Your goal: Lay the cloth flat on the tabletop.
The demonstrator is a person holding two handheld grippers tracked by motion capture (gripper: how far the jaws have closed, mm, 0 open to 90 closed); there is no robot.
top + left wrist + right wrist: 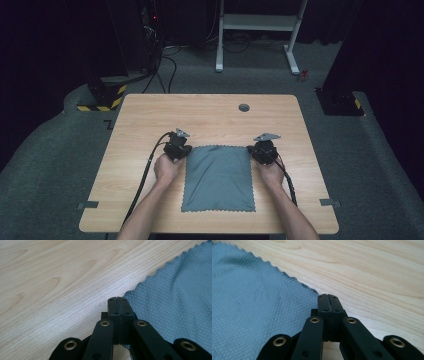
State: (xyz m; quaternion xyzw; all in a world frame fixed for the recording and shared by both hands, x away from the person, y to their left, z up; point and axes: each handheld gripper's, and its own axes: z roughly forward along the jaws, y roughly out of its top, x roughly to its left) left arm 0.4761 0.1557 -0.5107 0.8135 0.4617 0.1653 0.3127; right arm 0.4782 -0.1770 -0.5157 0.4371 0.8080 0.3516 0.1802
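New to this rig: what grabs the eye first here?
A grey-blue cloth with a zigzag edge lies flat on the near half of the light wooden table. The left hand-held gripper and the right hand-held gripper sit at its two far corners, jaws shut, each apparently pinching its corner, as the gripper views suggest.

No readable text, label or number anywhere.

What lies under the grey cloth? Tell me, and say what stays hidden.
The grey cloth lies flat on the wooden table, whose bare top shows all around it. No bump suggests anything beneath, but the covered patch cannot be seen. Each gripper is shut at a far corner.
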